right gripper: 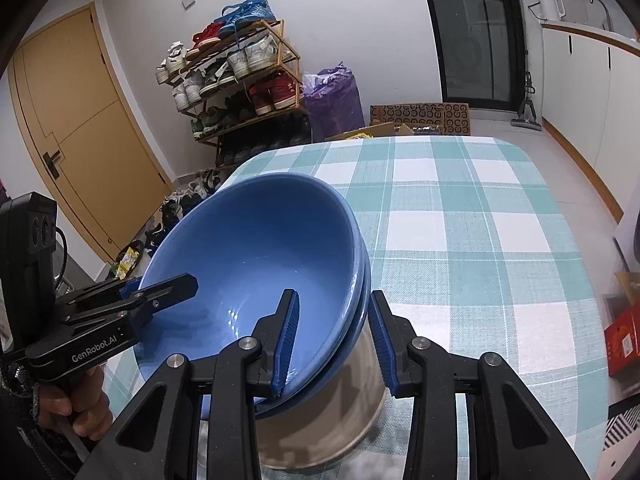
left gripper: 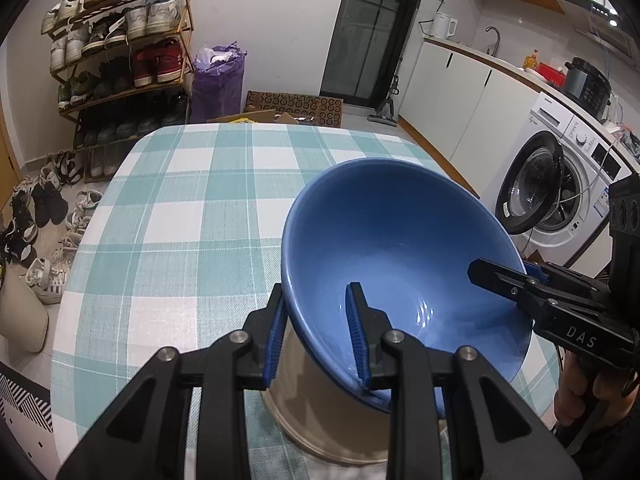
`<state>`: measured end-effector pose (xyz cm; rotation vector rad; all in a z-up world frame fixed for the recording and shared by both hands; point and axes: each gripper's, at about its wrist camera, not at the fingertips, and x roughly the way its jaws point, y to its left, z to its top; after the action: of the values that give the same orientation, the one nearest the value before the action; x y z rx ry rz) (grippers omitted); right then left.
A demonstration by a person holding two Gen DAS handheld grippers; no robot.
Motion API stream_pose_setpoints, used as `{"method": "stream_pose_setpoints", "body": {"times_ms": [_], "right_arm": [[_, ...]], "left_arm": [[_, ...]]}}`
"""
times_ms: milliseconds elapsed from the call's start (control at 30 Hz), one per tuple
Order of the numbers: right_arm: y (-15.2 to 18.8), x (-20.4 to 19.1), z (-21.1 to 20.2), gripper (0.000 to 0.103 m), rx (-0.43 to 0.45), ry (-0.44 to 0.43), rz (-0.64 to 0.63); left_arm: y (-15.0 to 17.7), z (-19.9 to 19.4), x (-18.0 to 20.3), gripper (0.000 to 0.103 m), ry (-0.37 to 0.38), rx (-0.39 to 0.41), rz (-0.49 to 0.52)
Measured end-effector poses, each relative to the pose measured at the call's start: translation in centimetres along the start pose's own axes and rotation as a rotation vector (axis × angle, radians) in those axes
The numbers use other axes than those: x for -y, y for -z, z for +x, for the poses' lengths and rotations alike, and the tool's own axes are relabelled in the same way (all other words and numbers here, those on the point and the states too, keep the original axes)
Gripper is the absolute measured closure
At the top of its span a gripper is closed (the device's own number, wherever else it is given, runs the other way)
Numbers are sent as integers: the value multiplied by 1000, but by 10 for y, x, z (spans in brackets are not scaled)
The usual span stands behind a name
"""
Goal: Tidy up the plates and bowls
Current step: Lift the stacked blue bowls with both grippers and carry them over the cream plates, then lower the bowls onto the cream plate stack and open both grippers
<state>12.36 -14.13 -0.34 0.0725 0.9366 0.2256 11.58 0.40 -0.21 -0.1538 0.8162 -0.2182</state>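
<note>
- My left fingers (left gripper: 316, 336) are clamped on the near-left rim of the blue bowl (left gripper: 400, 248): one pad outside the wall, the other inside.
- The blue bowl is tilted, its opening facing away from me. In the right wrist view a second blue rim shows just under the first, so two bowls sit nested; I cannot tell whether my left fingers pinch both.
- The bowl's inside holds nothing but light glints on the glaze.
- Below the bowl stands a metal pot (left gripper: 320, 412), upright on the desk (left gripper: 192, 208). The bowl's lower side overlaps its top; I cannot tell whether they touch. The pot's interior is hidden.
- My right fingers (right gripper: 332, 340) straddle the right rim: the inner pad lies against the inside wall, while the outer pad stands just clear of the outside wall, with a gap visible. No firm grip shows there.
- The desk, under a teal and white checked cloth, lies bare beyond the bowl to its far edge, and to the right edge as well.
- Past the left edge, a shoe rack (left gripper: 120, 48); past the right edge, a washing machine (left gripper: 560, 184).
</note>
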Motion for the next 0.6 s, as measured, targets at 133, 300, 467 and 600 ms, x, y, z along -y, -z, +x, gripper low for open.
{"method": "stream_pose_setpoints", "body": {"times_ms": [133, 300, 467, 600], "right_arm": [[2, -1, 5, 66, -11, 2, 1], [3, 0, 12, 66, -22, 4, 5], [2, 1, 15, 66, -26, 8, 3], [2, 0, 15, 66, -25, 9, 3]], "left_arm": [[2, 5, -3, 76, -2, -9, -4], [5, 9, -5, 76, -3, -21, -9], [5, 12, -6, 76, -3, -26, -14], [4, 12, -6, 76, -3, -26, -14]]}}
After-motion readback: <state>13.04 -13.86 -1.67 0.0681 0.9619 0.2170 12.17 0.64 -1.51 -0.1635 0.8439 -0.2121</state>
